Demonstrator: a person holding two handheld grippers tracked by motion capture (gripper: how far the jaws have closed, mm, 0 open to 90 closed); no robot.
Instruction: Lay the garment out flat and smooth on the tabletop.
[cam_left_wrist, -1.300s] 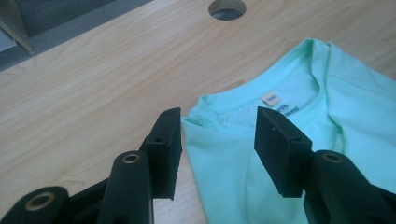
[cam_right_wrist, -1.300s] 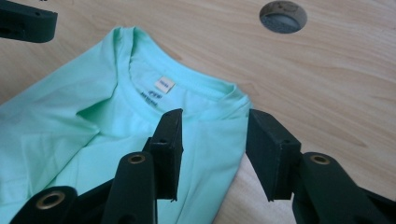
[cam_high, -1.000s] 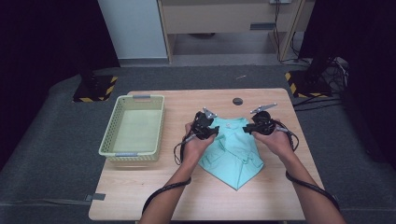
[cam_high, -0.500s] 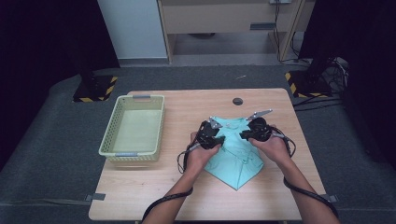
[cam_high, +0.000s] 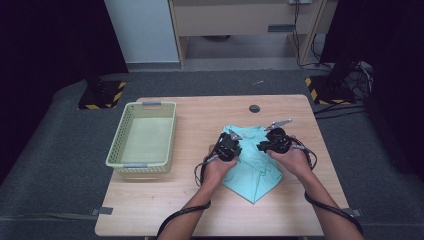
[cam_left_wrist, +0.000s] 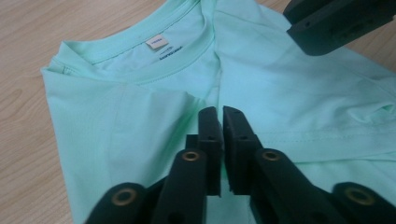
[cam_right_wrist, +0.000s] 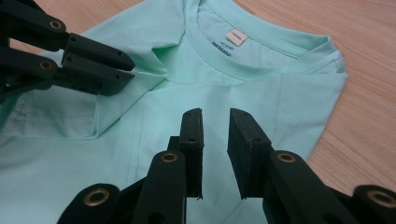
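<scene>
A mint-green T-shirt (cam_high: 254, 161) lies partly folded on the right half of the wooden table (cam_high: 165, 200), its collar (cam_left_wrist: 159, 58) toward the far edge and both side panels turned in over the middle. The person's two hands hover over its upper part, one at each side. The left gripper (cam_left_wrist: 221, 122) sits low above the shirt just below the collar, and its jaws have just been closing; now the black pads stand pressed nearly together with only a thin slit between them and no cloth caught in it. The right gripper (cam_right_wrist: 215, 125) hangs over the folded-in right panel with a narrow gap between its jaws, clasping nothing, the fabric lying flat beneath. A pale green plastic basket (cam_high: 143, 136) stands well apart on the table's left side, and a small dark round disc (cam_high: 254, 108) rests near the far edge beyond the shirt.
</scene>
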